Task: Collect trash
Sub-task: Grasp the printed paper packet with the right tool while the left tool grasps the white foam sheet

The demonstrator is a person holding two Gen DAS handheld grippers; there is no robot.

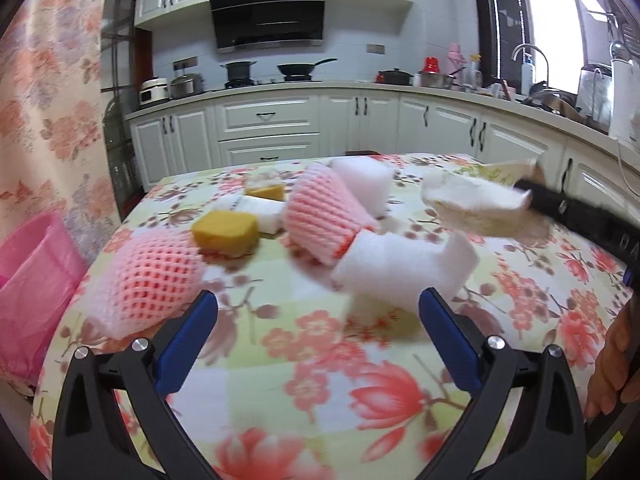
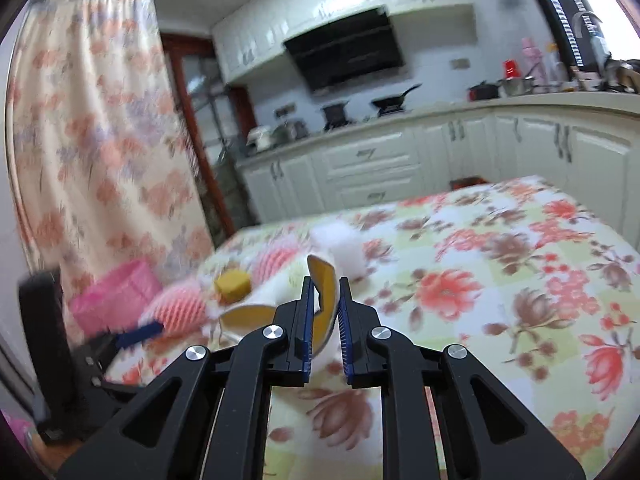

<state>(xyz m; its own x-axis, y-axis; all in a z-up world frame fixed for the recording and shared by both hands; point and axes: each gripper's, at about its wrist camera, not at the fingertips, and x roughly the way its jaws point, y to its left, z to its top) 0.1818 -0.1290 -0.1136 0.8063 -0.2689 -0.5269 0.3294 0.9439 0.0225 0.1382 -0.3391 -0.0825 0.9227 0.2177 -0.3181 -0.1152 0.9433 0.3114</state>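
So the right gripper [image 2: 325, 312] is sitting bottom centre of its own view with the jaws pinched nearly together on a piece of peel [image 2: 326, 292], yellow on one side and white pith on the other, curling up out of the pads with its long axis running roughly up-frame. In the left wrist view that same peel [image 1: 476, 204] is hanging at the right edge, lifted above the table [image 1: 320, 360], so it's looking like it's already picked and needs dropping somewhere. The left gripper [image 1: 318, 320] is at the bottom of its frame with jaws spread wide and nothing between them. Just past its left finger a pink foam net [image 1: 152, 276] is lying, and just past the right finger a white foam piece [image 1: 404, 268], so I'd guess either is an easy next grab. Further up: a yellow chunk [image 1: 225, 233], another pink net sleeve [image 1: 324, 216], more white foam. The pink bag [image 1: 36, 276] is sitting at the left edge, off the table's left side, so the peel has to be heading leftward across the frame, and the left hand is nearer that bag.
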